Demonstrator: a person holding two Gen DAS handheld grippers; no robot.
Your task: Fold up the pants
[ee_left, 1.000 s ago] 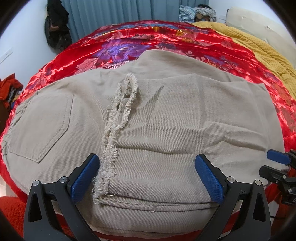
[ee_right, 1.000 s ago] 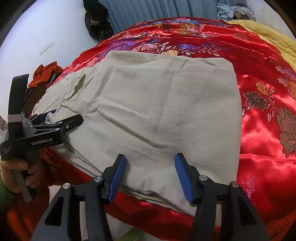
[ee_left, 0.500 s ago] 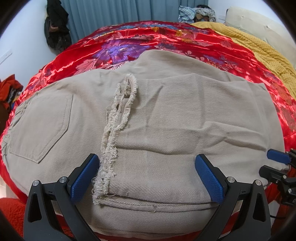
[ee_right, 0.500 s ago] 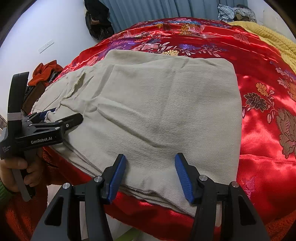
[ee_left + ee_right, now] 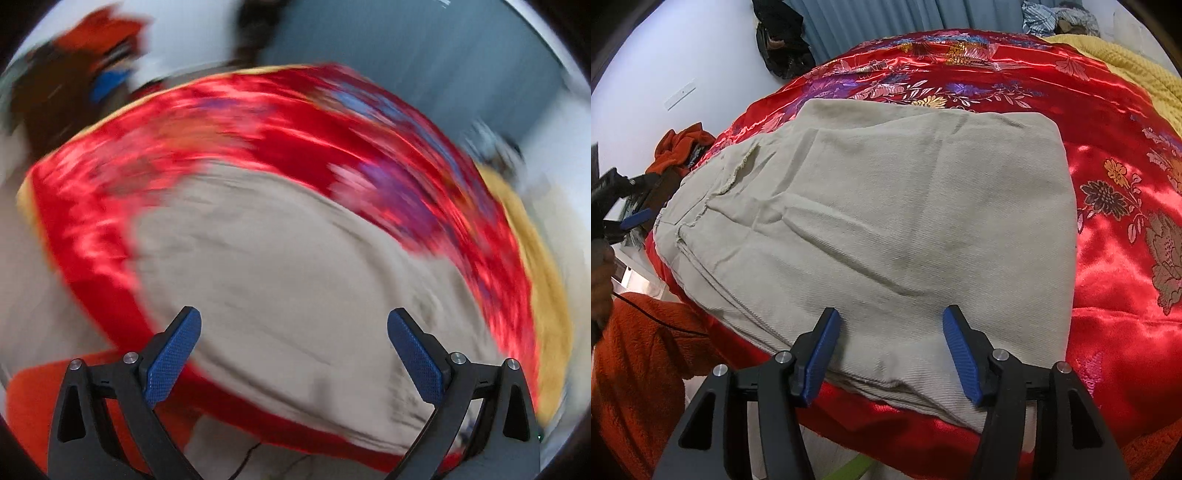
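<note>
The right gripper hovered with its jaws apart and empty over the near edge of the beige pants, which lay folded flat on the red bedspread. The left gripper, also wide open and empty, showed a blurred view over the pants' left end. For a neat next fold, each gripper should probably pinch all layers at one edge together

Black fingers, blue pads, orange fleece sleeve.

Red floral satin bedspread — yellow knit blanket beside it, blue curtain behind.
</note>
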